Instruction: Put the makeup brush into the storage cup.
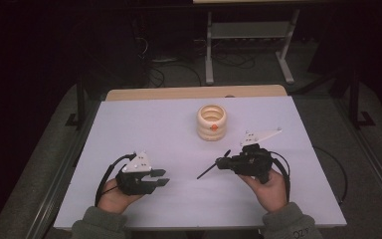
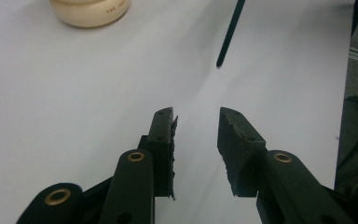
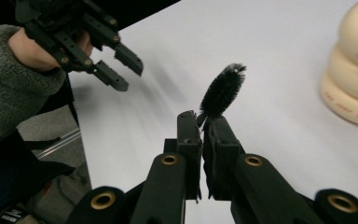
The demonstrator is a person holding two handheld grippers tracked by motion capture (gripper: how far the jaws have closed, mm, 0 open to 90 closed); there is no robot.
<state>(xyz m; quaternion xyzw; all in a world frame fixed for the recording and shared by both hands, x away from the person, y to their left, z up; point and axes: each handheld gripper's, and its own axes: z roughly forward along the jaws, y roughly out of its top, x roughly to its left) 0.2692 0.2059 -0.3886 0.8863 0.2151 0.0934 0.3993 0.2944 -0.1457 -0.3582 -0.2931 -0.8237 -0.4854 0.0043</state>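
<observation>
My right gripper (image 3: 201, 122) pinches a thin black brush (image 3: 222, 91) near its bristles, so it could twist or slip. My left gripper (image 2: 196, 122) is wide apart, holding nothing. The cream cup (image 1: 212, 122) sits near, and the long handle could bump it

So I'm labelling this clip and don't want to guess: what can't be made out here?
- Inside of the cream container: high view, its own wall hides the bottom.
- Container lettering: left gripper view, too small, and the top edge cuts the container off.
- Brush stem between the right gripper jaws: right gripper view, hidden by the jaws.
- Room behind the table: high view, too dark.
</observation>
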